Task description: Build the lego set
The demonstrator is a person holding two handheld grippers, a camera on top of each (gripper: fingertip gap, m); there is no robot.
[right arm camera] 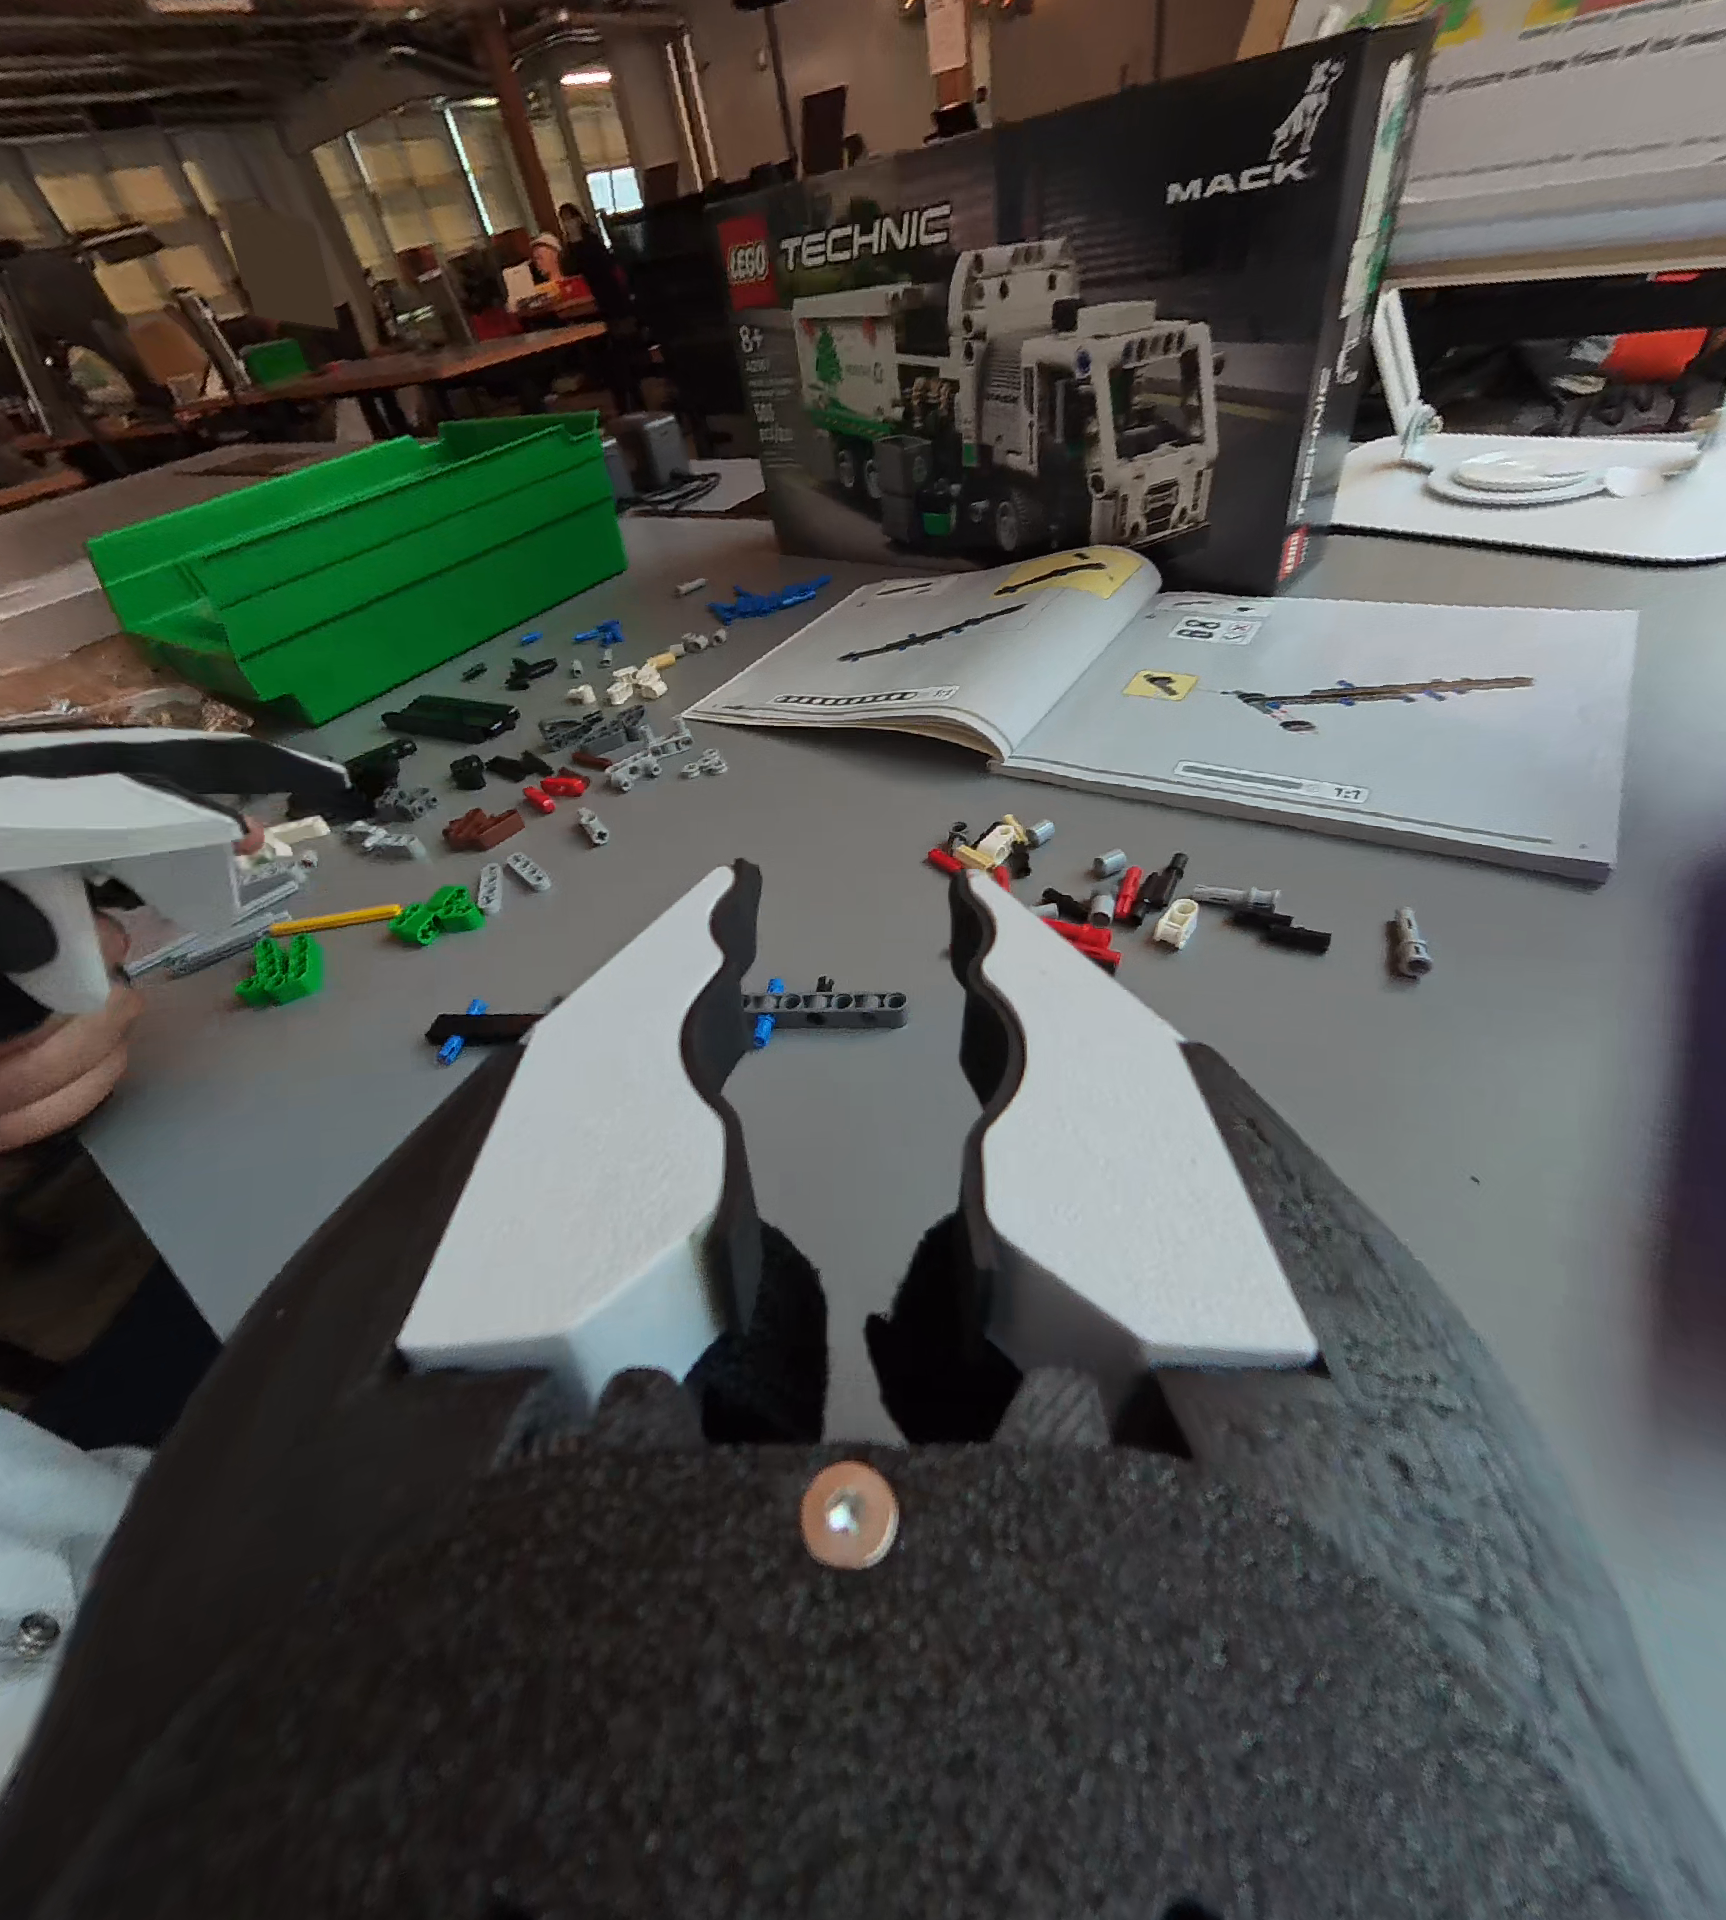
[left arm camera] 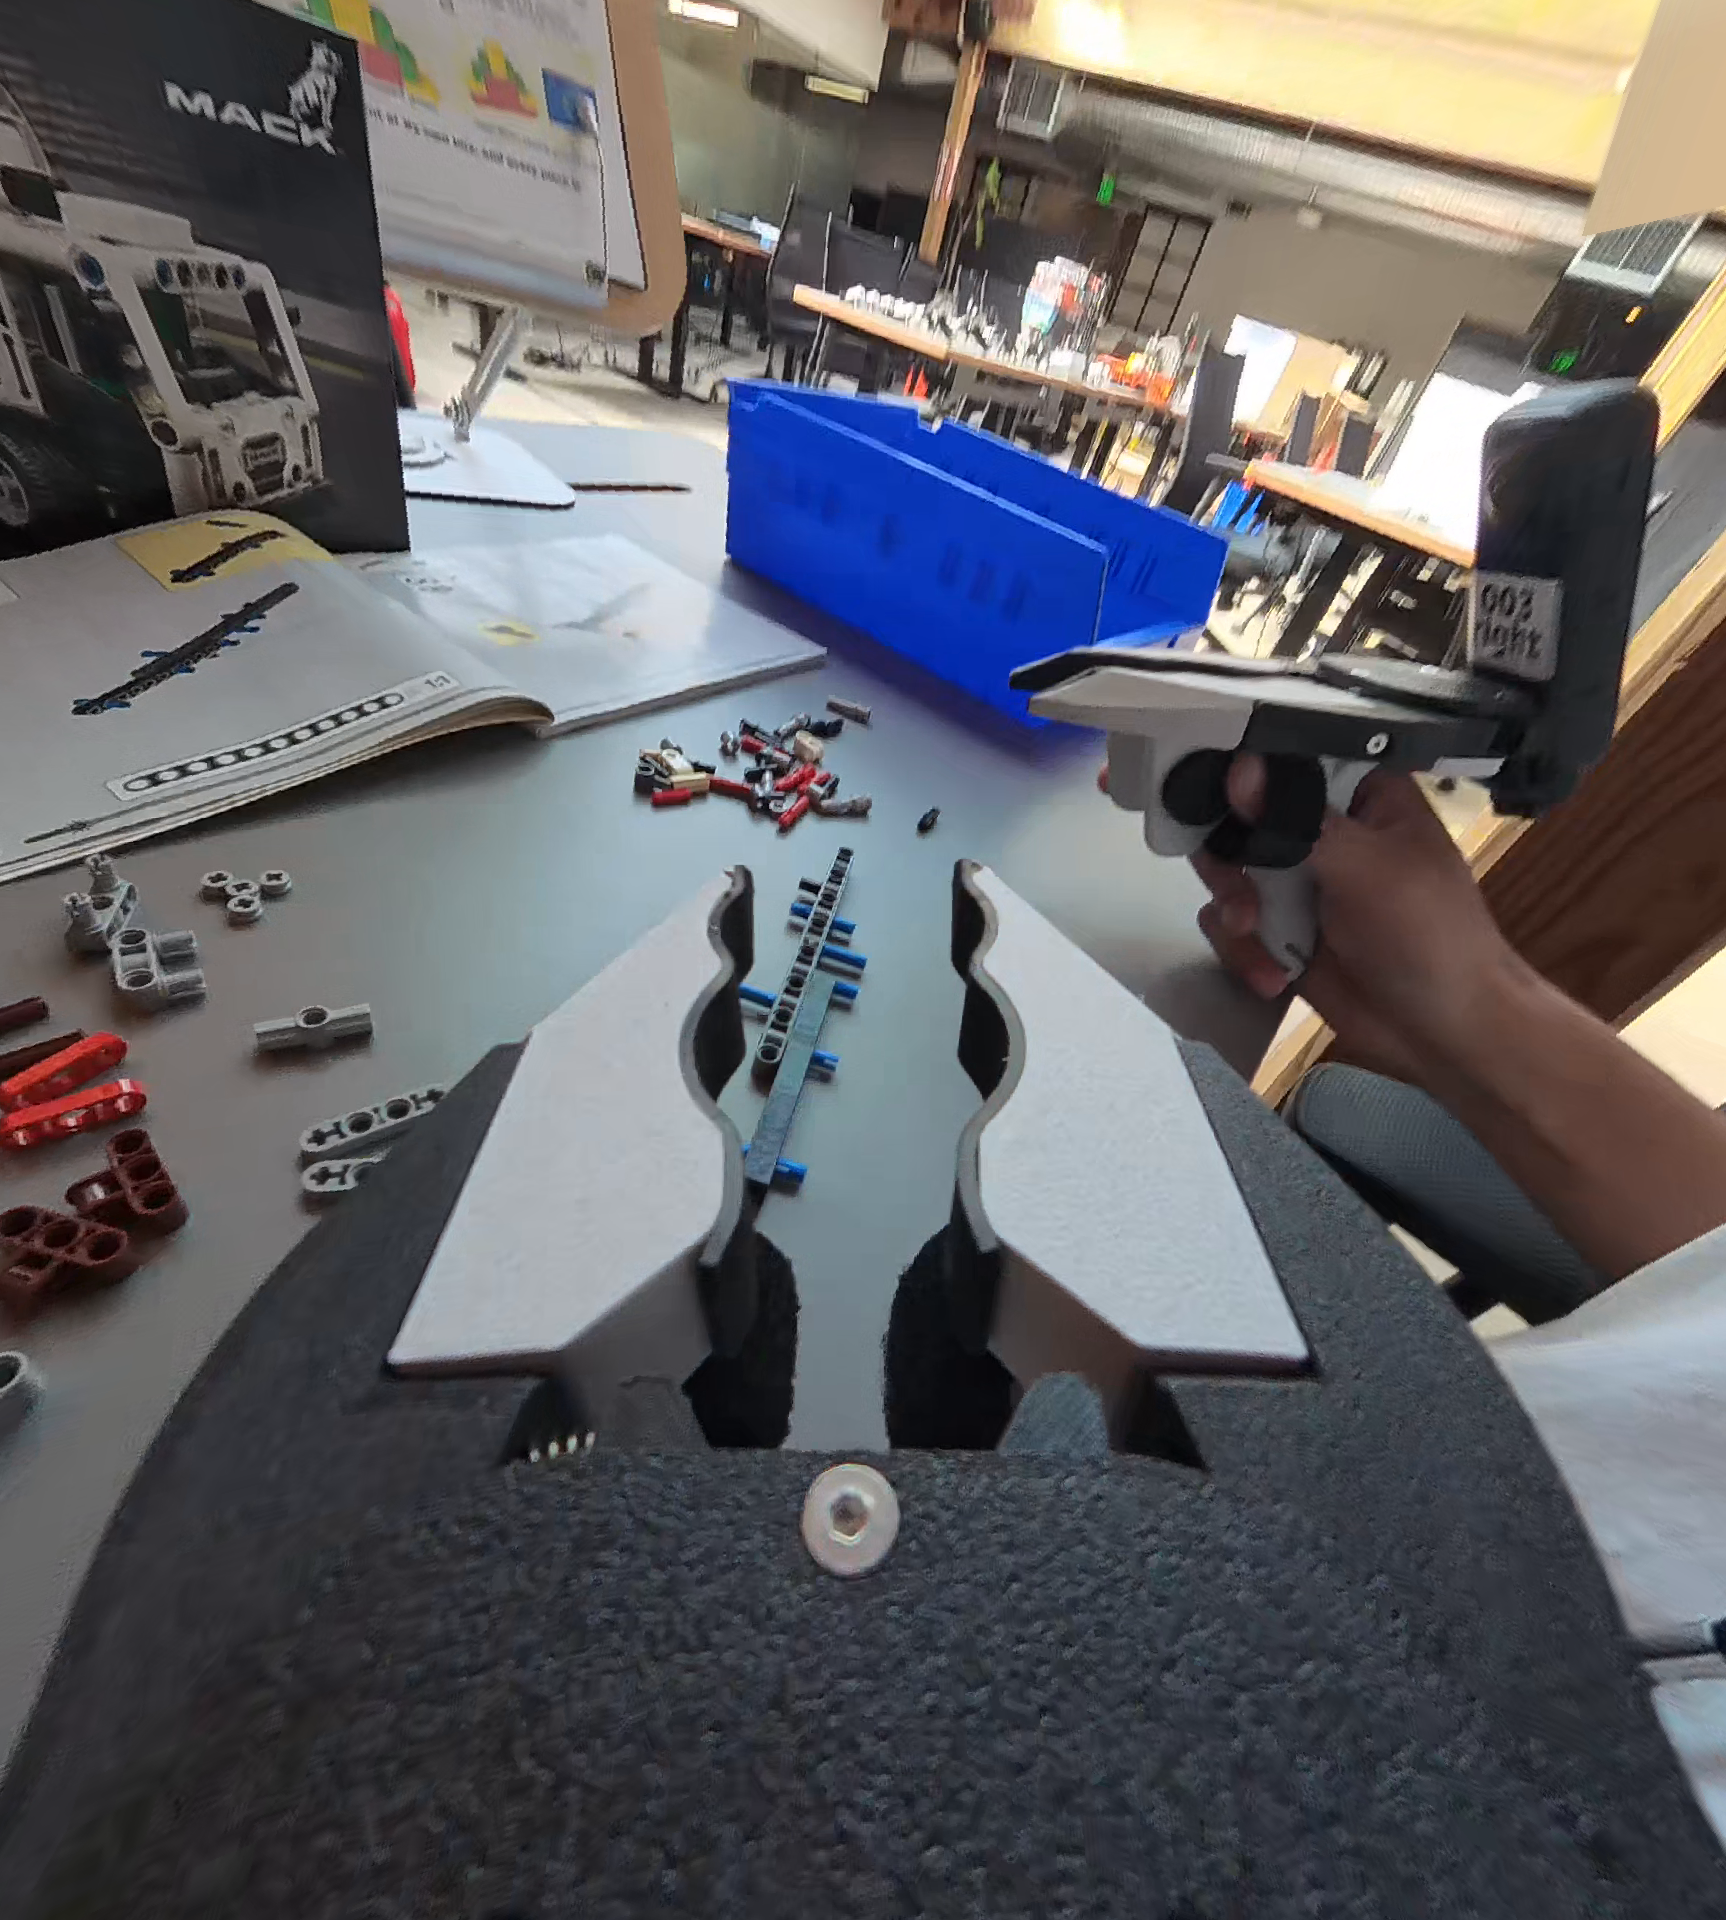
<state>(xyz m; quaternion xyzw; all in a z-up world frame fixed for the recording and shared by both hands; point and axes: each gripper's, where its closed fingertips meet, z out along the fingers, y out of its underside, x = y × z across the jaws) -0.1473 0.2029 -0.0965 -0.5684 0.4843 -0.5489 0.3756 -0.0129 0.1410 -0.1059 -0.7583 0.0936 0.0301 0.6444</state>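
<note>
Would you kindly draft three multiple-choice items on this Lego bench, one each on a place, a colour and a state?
1. Where does the long beam assembly lie?
A. in the blue bin
B. on the grey table, in line with the left gripper's open gap
C. on the open booklet

2. What colour are the pins sticking out of its sides?
A. blue
B. yellow
C. white

3. How do the two grippers stand?
A. both open and empty
B. left shut on the beam
C. right shut on a red pin

Answers: 1 B, the left wrist view shows it on the table ahead of the left gripper, apart from the blue bin and the booklet; 2 A, blue pins line it; 3 A, the left gripper and the right gripper both show a wide empty gap.
</note>
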